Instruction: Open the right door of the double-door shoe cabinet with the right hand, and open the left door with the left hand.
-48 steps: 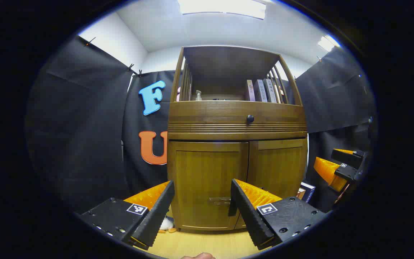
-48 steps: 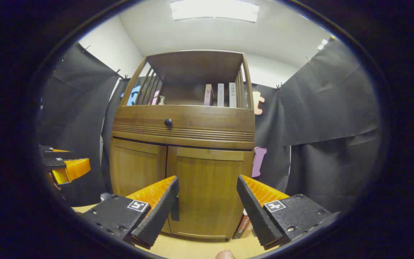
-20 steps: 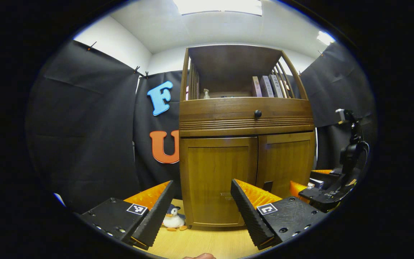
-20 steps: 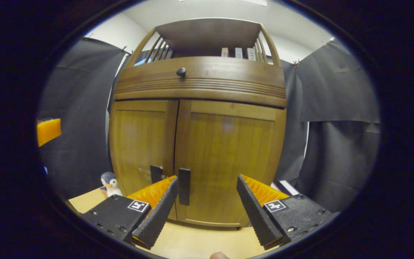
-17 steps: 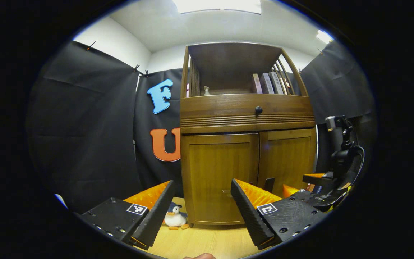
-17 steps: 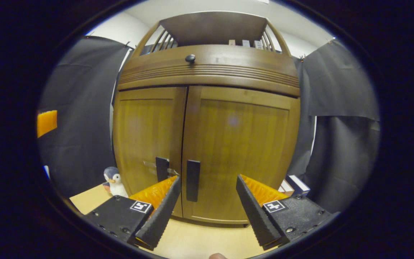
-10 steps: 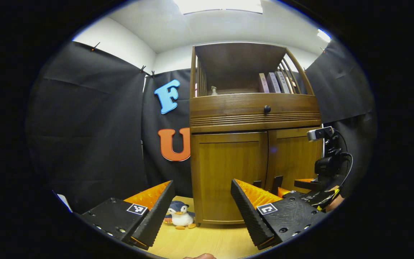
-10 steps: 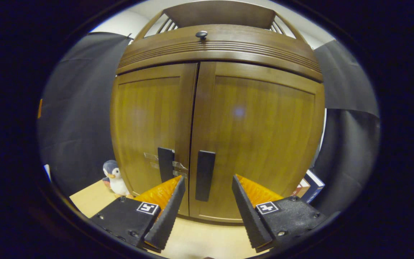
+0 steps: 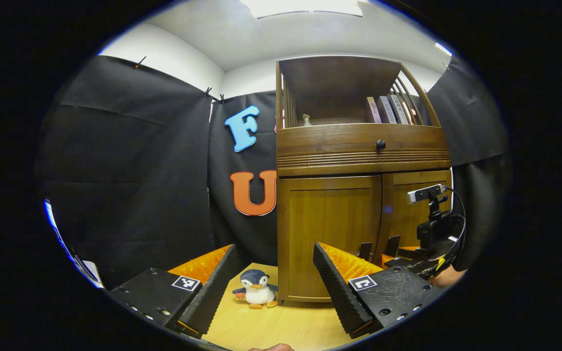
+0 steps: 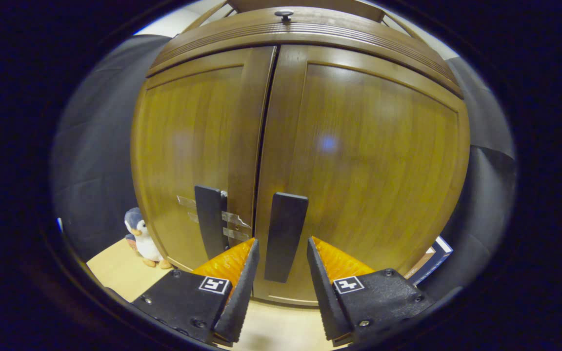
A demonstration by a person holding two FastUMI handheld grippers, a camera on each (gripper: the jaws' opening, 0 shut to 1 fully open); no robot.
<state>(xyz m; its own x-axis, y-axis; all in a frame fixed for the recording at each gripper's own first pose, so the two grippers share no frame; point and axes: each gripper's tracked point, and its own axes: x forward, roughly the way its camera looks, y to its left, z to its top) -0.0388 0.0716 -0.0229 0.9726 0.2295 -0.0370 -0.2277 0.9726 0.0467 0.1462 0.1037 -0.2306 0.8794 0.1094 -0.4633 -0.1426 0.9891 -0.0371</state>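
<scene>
Right hand-held gripper (image 10: 281, 273) is positioned at the right door handle (image 10: 285, 236), fingers apart on either side of it, not clamped.

Both doors are closed: my right gripper view shows the right door (image 10: 364, 170), the left door (image 10: 188, 161) and the left door handle (image 10: 209, 220) close up. My left gripper view shows the whole shoe cabinet (image 9: 359, 195), its upper shelf with books (image 9: 388, 108), and a toy penguin (image 9: 257, 289) on the floor beside it. My left hand-held gripper (image 9: 273, 278) stands back from the cabinet, fingers wide apart, holding nothing.
</scene>
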